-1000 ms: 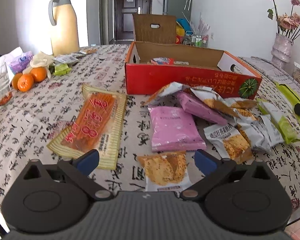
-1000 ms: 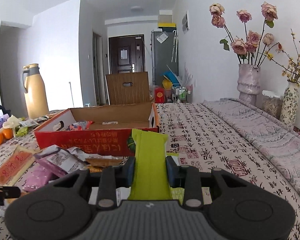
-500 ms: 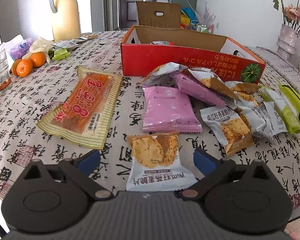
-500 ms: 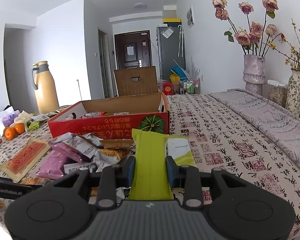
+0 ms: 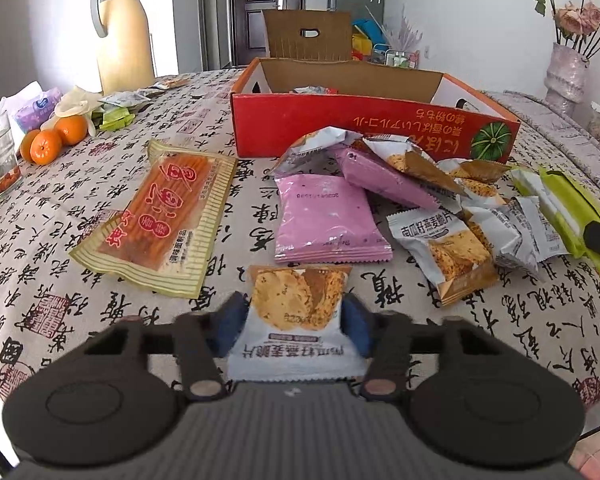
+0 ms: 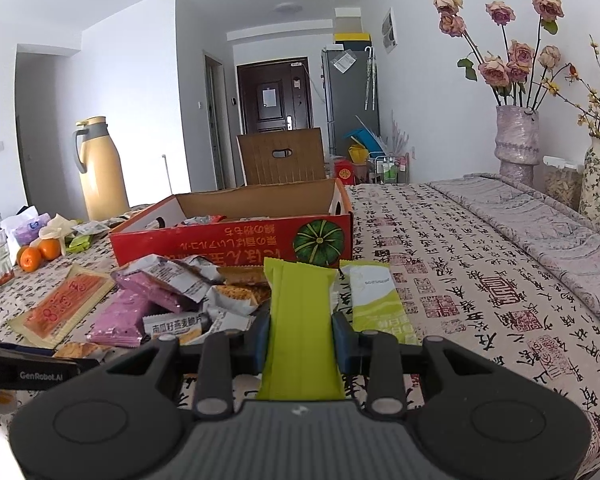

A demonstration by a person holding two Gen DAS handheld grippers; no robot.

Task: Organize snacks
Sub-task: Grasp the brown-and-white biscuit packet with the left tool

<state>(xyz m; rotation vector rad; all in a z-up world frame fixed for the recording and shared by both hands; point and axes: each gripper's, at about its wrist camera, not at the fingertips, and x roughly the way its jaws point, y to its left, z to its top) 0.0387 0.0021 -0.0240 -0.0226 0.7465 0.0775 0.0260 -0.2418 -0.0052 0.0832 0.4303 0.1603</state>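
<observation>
Item: left gripper (image 5: 296, 322). Jaws have just been closing; the blue pads now flank a cracker packet (image 5: 298, 320) at its two side edges, and appear to press it. The packet lies flat on the table (image 5: 60, 288), nearest of the loose snacks.

Item: right gripper (image 6: 300, 336). Jaws clamped on a green bar (image 6: 300, 320), held lengthwise, its far end pointing toward the box (image 6: 236, 240).

Item: box, red, open-topped, at mid-table behind the snack pile; some packets already lie inside.

Item: loose snacks, unsorted: orange pack (image 5: 160, 216), pink pack (image 5: 326, 220), a heap of cracker packets (image 5: 444, 248) to its right, a second green pack (image 6: 374, 300) just beside the held bar.

Step in hand, as judged: securing the cracker packet for transfer to the box. To do it well, squeeze only until the film stops slipping, since the contents are likely brittle; lift straight up before swinging over the box wall; keep the packet level so it does not fold out of the pads.

View notes: the left wrist view alone shows the grip on the cracker packet and the box interior from above. The right wrist view alone shows the green bar's grip, the vases (image 6: 516, 140) and the bare far right of the table; there the left gripper appears only as a dark edge at lower left.
</observation>
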